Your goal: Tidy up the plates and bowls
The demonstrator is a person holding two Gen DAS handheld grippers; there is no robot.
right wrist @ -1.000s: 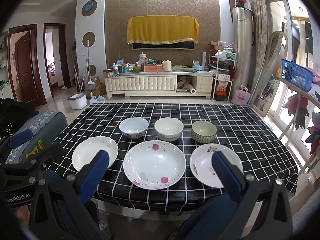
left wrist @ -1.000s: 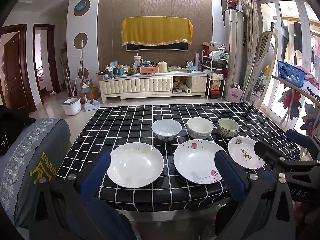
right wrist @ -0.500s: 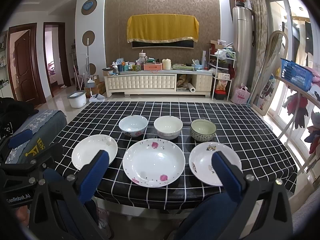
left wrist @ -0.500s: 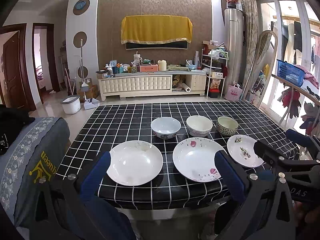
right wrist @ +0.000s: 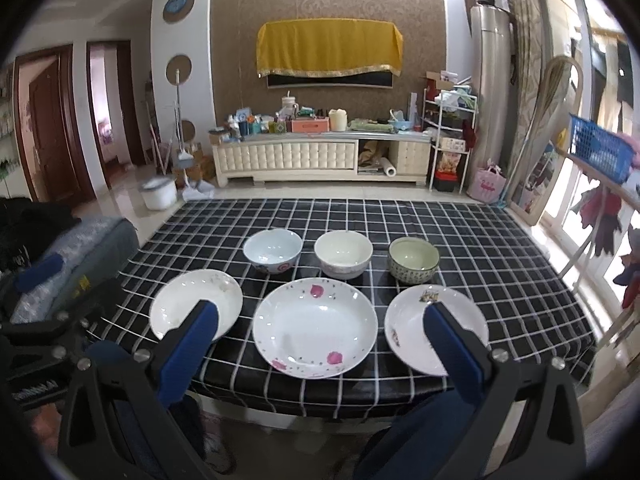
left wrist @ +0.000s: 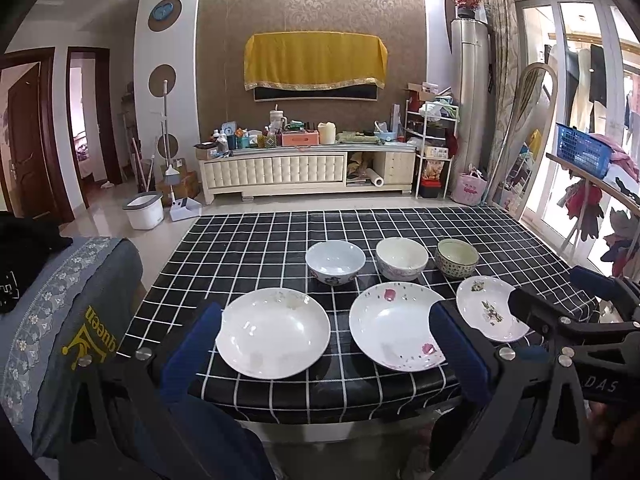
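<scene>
Hovering short of the table's near edge, both grippers are spread wide with nothing between the fingers. Left gripper (left wrist: 324, 340): plain white plate (left wrist: 273, 332) lies just ahead between its two blue pads, closer to the left pad; big pink-flowered plate (left wrist: 394, 326) sits partly behind the right pad (left wrist: 456, 344); small plate with dark sprig print (left wrist: 490, 306) is off beyond that pad, half covered by the other tool's black frame. Right gripper (right wrist: 324, 340): pink-flowered plate (right wrist: 315, 327) is centred in the gap between its pads, not touched; plain white plate (right wrist: 192, 300) is overlapped by the left pad, small printed plate (right wrist: 436, 326) by the right pad. Behind the plates, further from the jaws, a row of three bowls, upright and apart: white bowl with pink and blue pattern (right wrist: 273, 250), cream bowl (right wrist: 343, 254), green-speckled bowl (right wrist: 414, 260). Both tools are held level, pointing forward across the table, side by side, each showing in the other's view at the edge. Plates are glossy ceramic, shallow, round; bowls are deep and round. Table cover (right wrist: 480, 240) is black with a white grid, shiny, draping over the front edge. Gripper frames are black with screws; pads are blue and padded-looking.
</scene>
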